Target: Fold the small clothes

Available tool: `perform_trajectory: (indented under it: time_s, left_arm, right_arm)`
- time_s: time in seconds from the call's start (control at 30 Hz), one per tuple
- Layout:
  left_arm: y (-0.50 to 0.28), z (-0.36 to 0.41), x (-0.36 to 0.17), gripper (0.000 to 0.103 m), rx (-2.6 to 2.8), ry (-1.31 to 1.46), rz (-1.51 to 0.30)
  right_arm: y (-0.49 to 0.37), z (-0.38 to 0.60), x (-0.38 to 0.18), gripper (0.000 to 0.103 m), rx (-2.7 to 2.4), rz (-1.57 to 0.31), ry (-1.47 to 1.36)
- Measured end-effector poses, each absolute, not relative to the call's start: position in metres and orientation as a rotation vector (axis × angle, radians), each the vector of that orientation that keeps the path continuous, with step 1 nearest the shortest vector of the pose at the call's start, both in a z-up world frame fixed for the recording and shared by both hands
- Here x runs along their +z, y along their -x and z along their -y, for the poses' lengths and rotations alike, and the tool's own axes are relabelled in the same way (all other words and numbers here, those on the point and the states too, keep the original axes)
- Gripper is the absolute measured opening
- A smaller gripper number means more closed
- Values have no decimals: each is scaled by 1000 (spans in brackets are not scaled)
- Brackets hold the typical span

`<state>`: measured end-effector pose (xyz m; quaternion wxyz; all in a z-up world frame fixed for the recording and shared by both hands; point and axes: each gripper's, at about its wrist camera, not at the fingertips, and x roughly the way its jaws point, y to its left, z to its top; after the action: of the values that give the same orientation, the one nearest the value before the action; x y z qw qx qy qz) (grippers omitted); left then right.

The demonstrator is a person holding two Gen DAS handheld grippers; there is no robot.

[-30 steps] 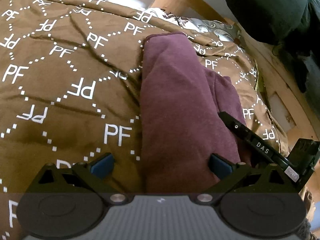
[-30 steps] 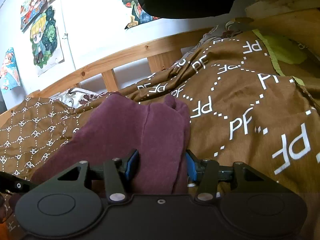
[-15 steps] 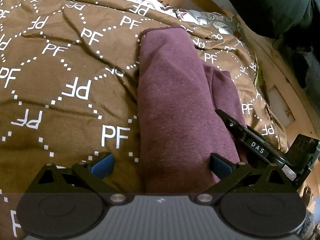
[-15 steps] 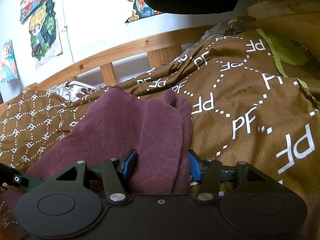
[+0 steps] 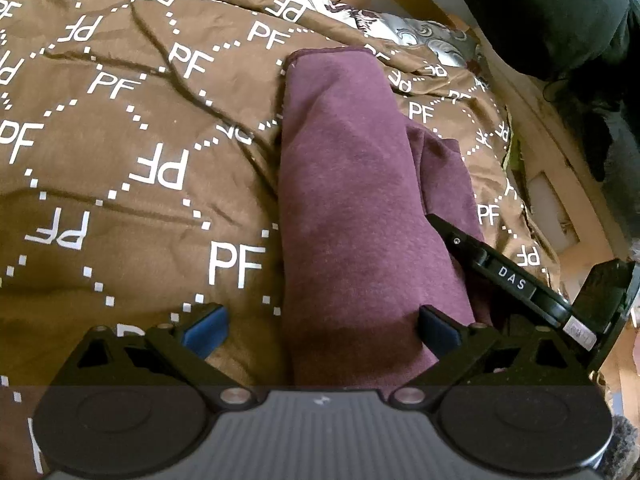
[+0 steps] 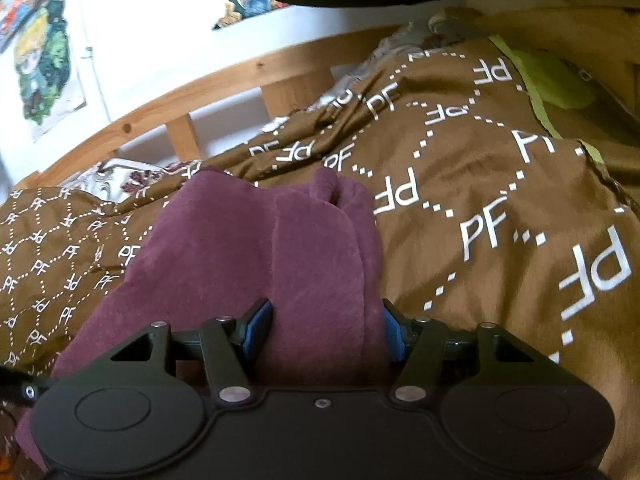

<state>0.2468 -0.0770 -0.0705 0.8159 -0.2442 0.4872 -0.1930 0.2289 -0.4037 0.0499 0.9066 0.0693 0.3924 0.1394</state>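
Observation:
A maroon fleece garment lies folded into a long strip on a brown bedspread printed with white "PF" letters. My left gripper is open, its jaws wide apart over the near end of the strip, the right pad beside the cloth. My right gripper is shut on a thick bunch of the same garment. The right gripper's black body shows in the left wrist view at the garment's right edge.
A wooden bed rail runs behind the bed, with posters on the white wall above. Dark clothing hangs at the upper right. A patterned white pillow lies by the headboard. A lime-green cloth lies at the far right.
The left wrist view has slid so that the garment sits slightly lower and closer. The right gripper stays clamped on the cloth and has lifted and tilted a little.

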Motion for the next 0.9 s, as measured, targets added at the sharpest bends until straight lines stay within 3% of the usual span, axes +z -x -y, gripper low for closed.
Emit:
perform_trajectory:
  time_s: [0.13, 0.3, 0.4, 0.7, 0.9]
  left_arm:
    - [-245, 66, -74, 93, -441, 573, -1044]
    - [-245, 60, -74, 57, -515, 656, -1050]
    - [-239, 61, -67, 47, -506, 599, -1015]
    - [-204, 50, -2, 44, -363, 258, -670]
    - [-226, 21, -2, 46, -224, 286, -673]
  right_arm:
    - [-228, 404, 53, 59, 258, -861, -237]
    - [-218, 394, 64, 36, 236, -856, -222]
    - [-210, 377, 78, 30, 271, -814, -148]
    - [-185, 322, 130, 20, 440, -548, 61]
    - [-217, 283, 133, 20, 501, -486, 62]
